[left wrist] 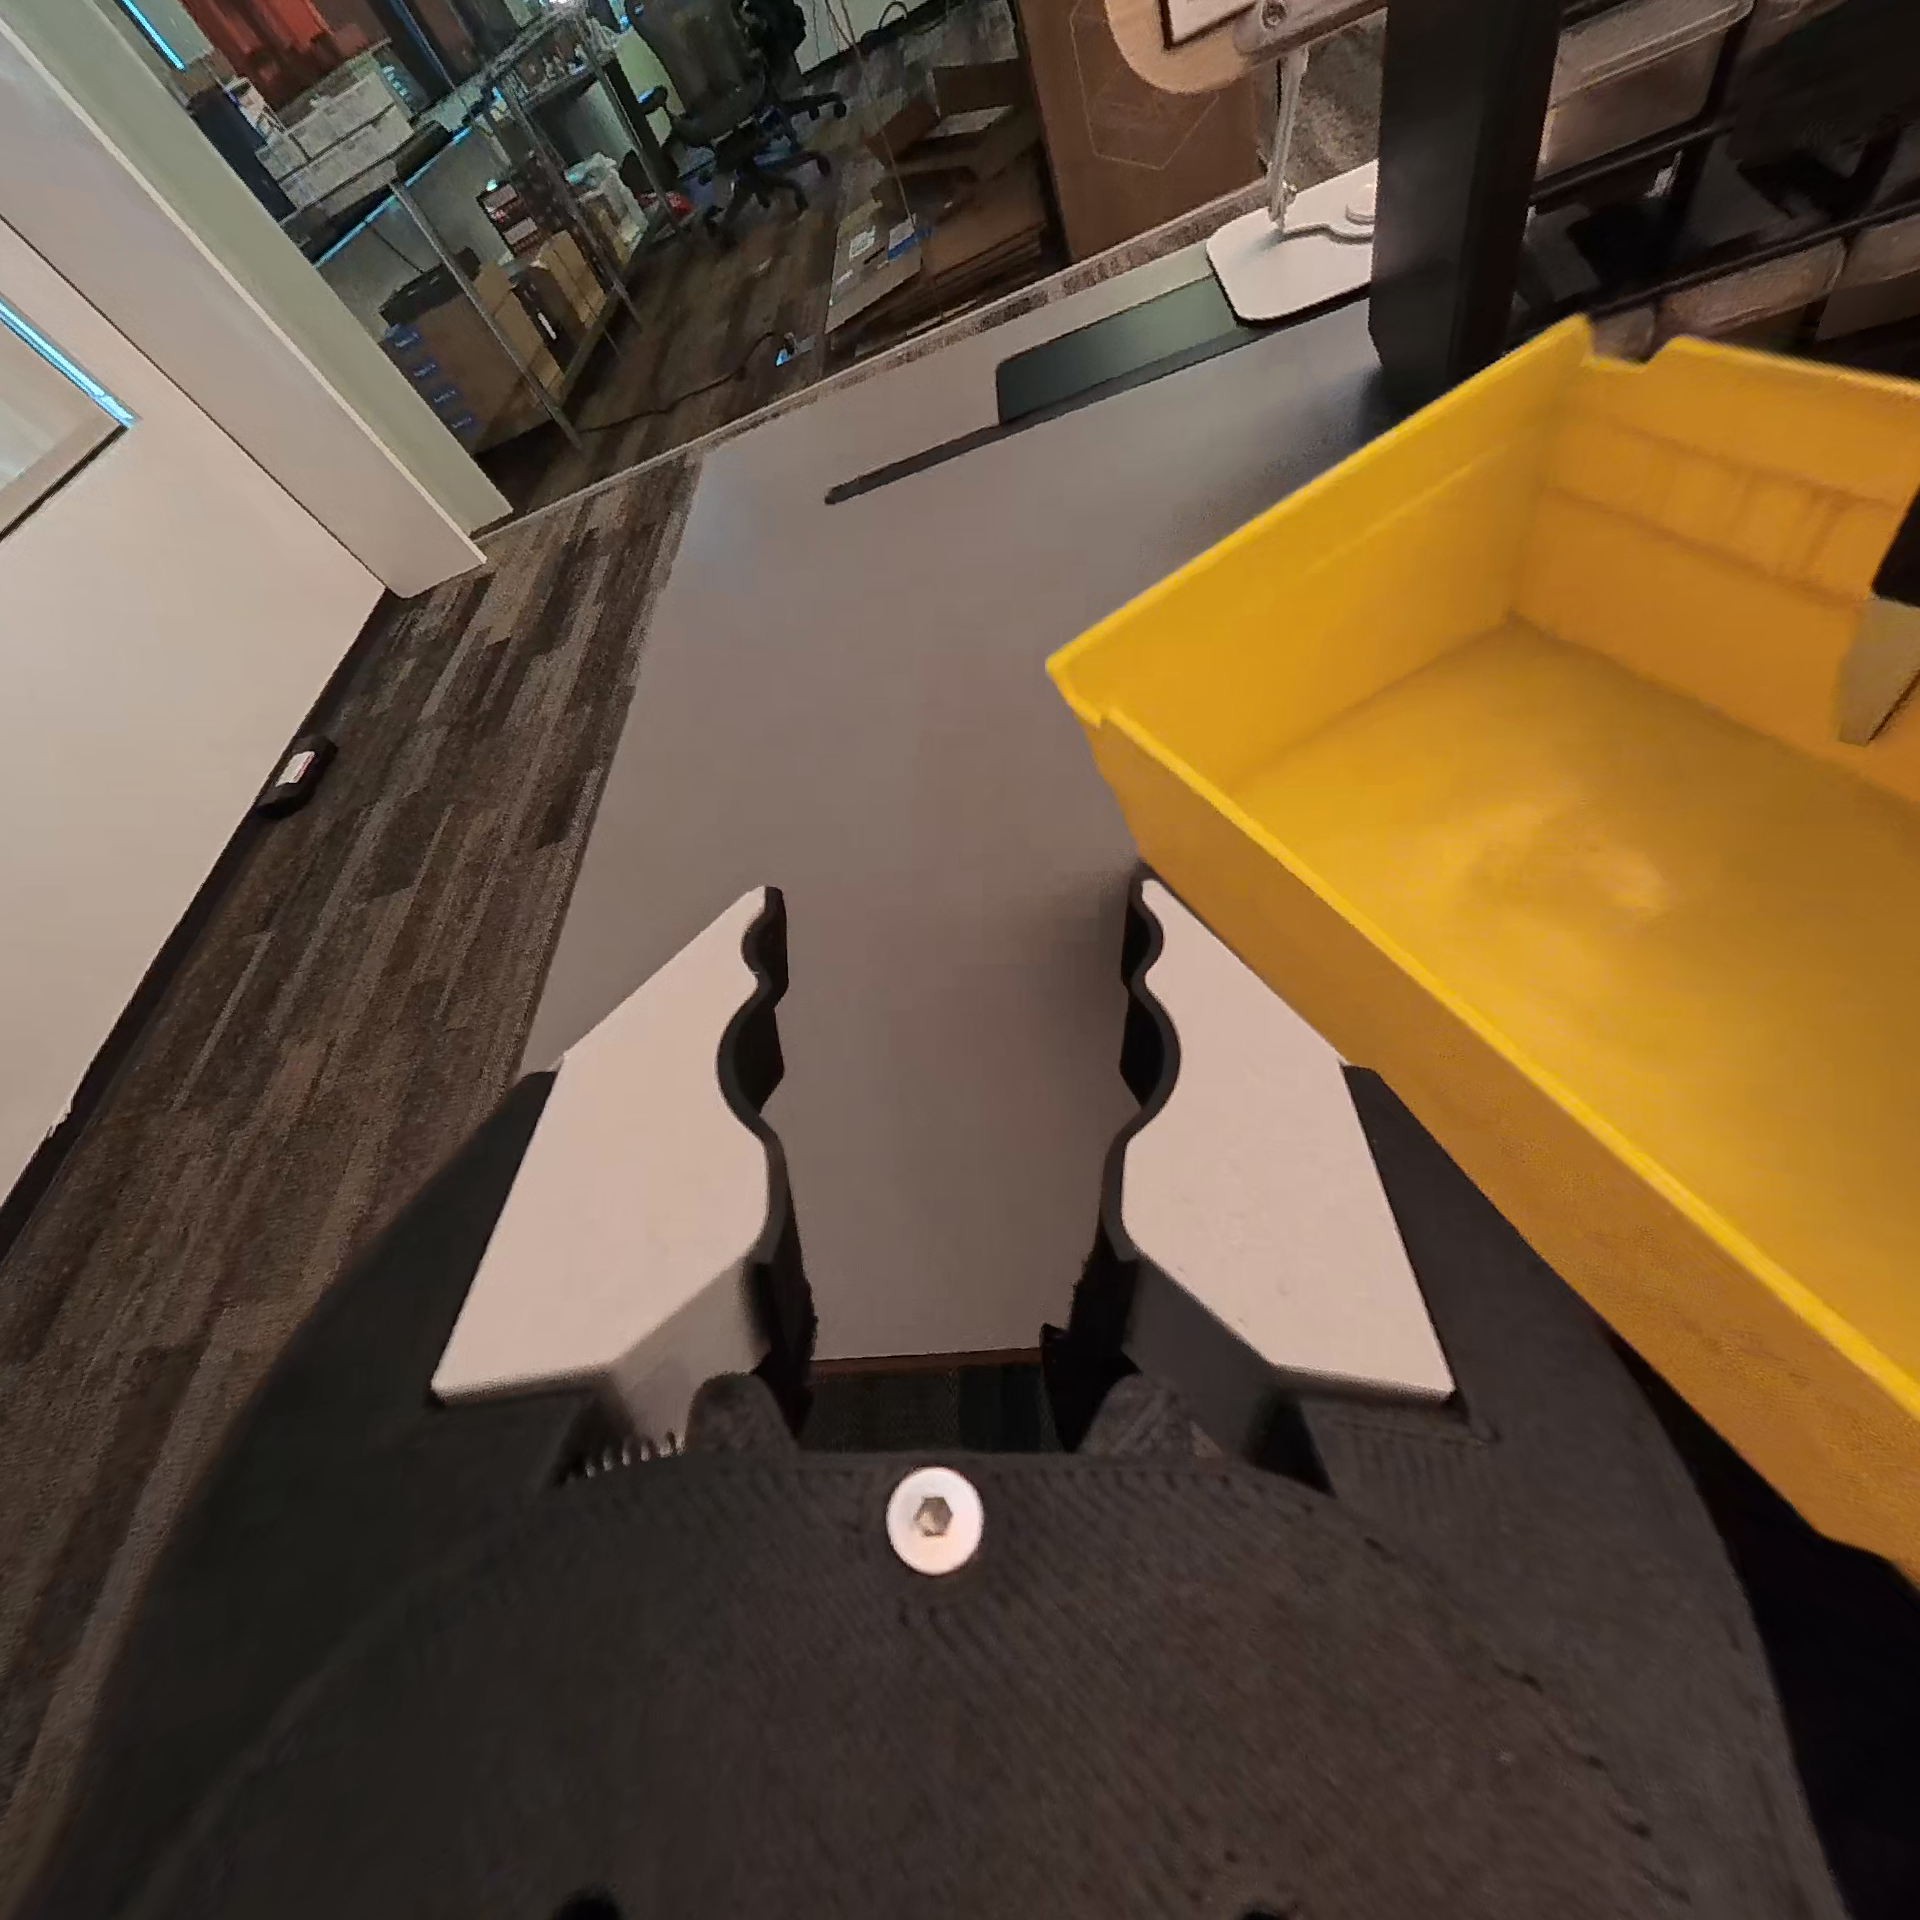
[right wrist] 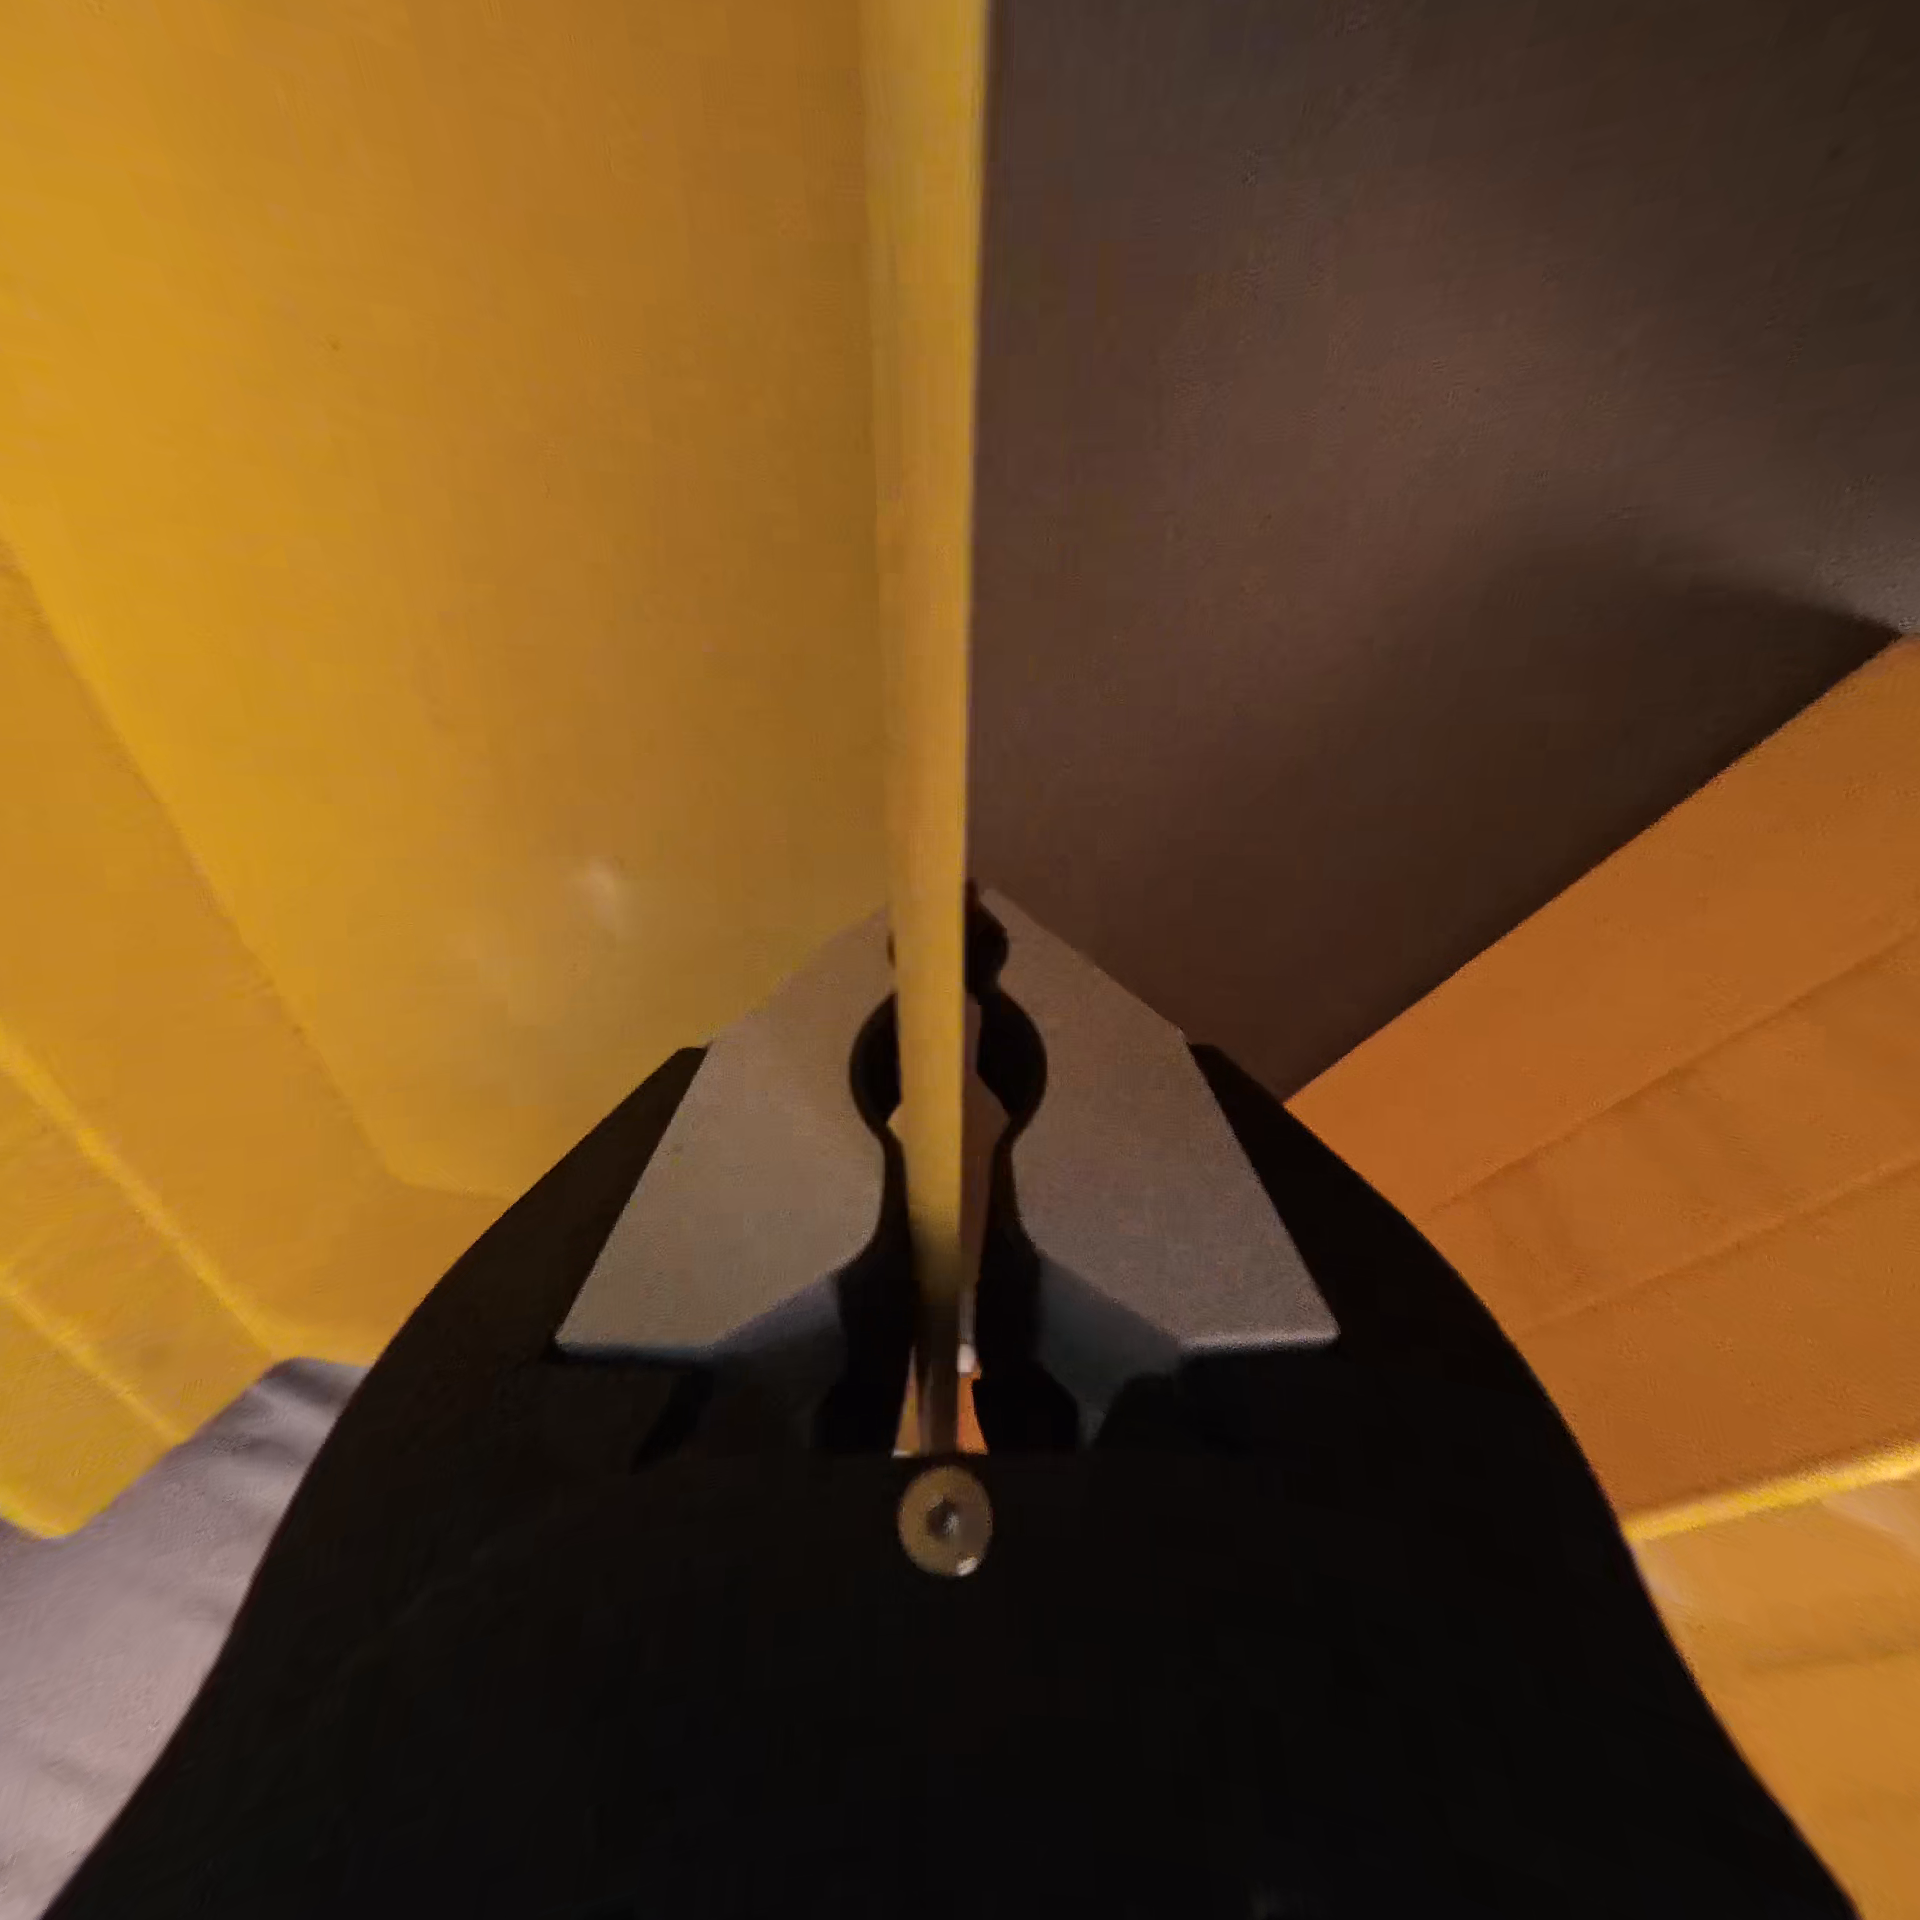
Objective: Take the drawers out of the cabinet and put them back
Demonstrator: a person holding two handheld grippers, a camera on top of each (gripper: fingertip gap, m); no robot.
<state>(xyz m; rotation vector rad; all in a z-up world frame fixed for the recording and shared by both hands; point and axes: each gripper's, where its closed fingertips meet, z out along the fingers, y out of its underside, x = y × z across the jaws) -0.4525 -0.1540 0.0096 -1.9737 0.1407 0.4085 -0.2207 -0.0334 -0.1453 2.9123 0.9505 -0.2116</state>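
My left gripper [left wrist: 954, 904] is open, with nothing between its fingers, over the grey table [left wrist: 831, 727]. A yellow drawer [left wrist: 1455, 831] hangs tilted to its right, just above the table, close to my right finger [left wrist: 1226, 1039]. In the right wrist view my right gripper [right wrist: 935, 914] is shut on the thin side wall [right wrist: 930, 623] of this yellow drawer, whose inside [right wrist: 436, 520] fills the left half. My right gripper's fingertip shows at the drawer's far side in the left wrist view [left wrist: 1881, 675].
Another yellow drawer [right wrist: 1610, 1143] lies at the right under my right gripper. A black post [left wrist: 1455, 187], a white lamp base [left wrist: 1299, 260] and a black pad [left wrist: 1122, 364] stand at the table's far end. Carpet floor [left wrist: 312, 935] and a white wall lie left. Some 30 centimeters of space lies between my two pairs of fingers. The black post [left wrist: 1455, 187] is closer to my right gripper, around 25 centimeters from its tips; the left tips are 35 centimeters off.
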